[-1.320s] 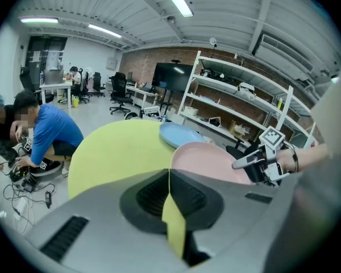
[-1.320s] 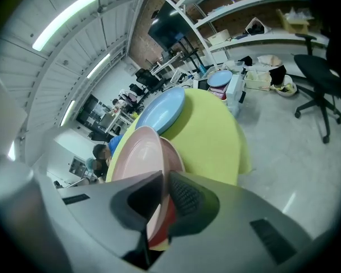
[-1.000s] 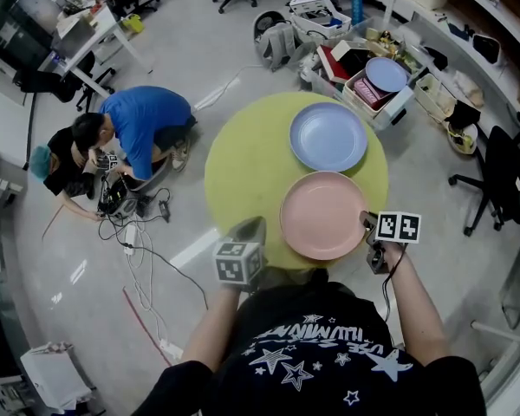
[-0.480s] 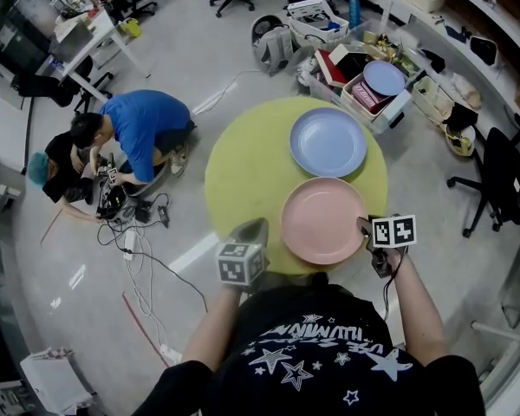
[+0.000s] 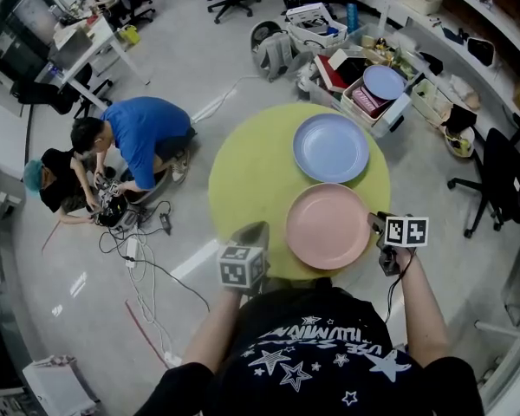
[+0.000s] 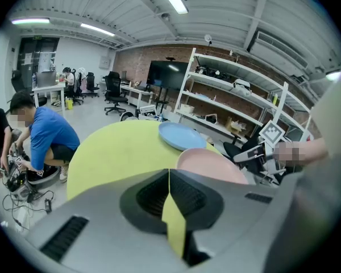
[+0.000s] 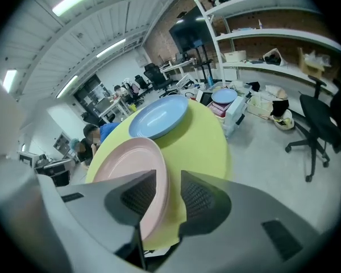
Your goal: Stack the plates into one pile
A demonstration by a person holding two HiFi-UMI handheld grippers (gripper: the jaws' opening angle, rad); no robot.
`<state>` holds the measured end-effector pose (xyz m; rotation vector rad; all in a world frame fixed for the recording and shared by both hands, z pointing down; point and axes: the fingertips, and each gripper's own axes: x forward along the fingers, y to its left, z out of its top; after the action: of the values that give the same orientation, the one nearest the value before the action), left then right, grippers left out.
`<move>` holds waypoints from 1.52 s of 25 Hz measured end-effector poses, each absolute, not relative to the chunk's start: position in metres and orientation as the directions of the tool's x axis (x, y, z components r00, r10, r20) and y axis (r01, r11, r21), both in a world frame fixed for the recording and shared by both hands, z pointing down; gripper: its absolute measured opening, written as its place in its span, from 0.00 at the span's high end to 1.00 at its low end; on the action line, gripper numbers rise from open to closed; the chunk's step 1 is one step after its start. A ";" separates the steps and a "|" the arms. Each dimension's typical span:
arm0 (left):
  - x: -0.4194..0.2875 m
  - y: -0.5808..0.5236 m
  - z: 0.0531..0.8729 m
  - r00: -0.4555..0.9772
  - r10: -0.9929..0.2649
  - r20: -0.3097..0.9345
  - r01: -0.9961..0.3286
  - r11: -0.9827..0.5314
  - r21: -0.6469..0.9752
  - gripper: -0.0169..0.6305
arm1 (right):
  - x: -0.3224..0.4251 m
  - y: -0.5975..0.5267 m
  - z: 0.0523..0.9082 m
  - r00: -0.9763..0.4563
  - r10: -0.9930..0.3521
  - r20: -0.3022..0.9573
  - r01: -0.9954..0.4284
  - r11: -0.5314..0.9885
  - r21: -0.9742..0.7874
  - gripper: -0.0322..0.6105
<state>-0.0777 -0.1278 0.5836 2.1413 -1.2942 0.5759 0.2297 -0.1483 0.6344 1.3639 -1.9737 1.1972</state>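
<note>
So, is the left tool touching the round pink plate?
Apart. The head view shows a strip of the round yellow-green table between the left tool and the round pink plate; the tool's jaws are shut on nothing.

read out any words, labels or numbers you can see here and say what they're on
Black T-shirt: white lettering among stars, upside down in the head view, too distorted to read reliably.
Marker cubes: black-and-white square patterns only, no letters or digits.
Boxes on the floor: any print is too small to read.
Nothing else shows legible text.
</note>
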 end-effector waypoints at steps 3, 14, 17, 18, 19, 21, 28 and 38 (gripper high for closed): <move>-0.081 -0.129 0.585 0.445 -0.645 0.621 -0.892 -0.380 0.245 0.95 | 0.232 -0.155 0.630 -0.383 -0.546 0.745 -0.914 0.109 -0.391 0.75; -0.087 -0.152 0.580 0.466 -0.647 0.604 -0.879 -0.414 0.235 0.95 | 0.232 -0.199 0.611 -0.309 -0.634 0.709 -0.940 0.091 -0.329 0.91; -0.089 -0.161 0.581 0.465 -0.647 0.605 -0.880 -0.416 0.231 0.95 | 0.228 -0.211 0.609 -0.308 -0.638 0.705 -0.943 0.107 -0.315 0.92; -0.089 -0.163 0.581 0.465 -0.646 0.606 -0.880 -0.414 0.233 0.95 | 0.227 -0.215 0.609 -0.309 -0.638 0.705 -0.943 0.111 -0.313 0.92; -0.090 -0.166 0.581 0.465 -0.645 0.607 -0.880 -0.412 0.237 0.95 | 0.227 -0.220 0.609 -0.309 -0.637 0.706 -0.944 0.114 -0.311 0.93; -0.090 -0.171 0.583 0.464 -0.643 0.609 -0.881 -0.408 0.241 0.95 | 0.228 -0.231 0.610 -0.307 -0.635 0.709 -0.945 0.117 -0.305 0.93; -0.086 -0.189 0.593 0.458 -0.629 0.628 -0.885 -0.391 0.253 0.95 | 0.242 -0.265 0.628 -0.291 -0.623 0.726 -0.931 0.008 -0.366 0.92; -0.076 -0.195 0.605 0.453 -0.599 0.660 -0.888 -0.369 0.275 0.95 | 0.232 -0.294 0.650 -0.403 -0.573 0.714 -0.859 -0.032 -0.511 0.80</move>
<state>-0.0757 -0.1953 0.6051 2.0967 -1.2367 0.6149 0.2325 -0.2942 0.6503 1.5150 -1.9577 1.4081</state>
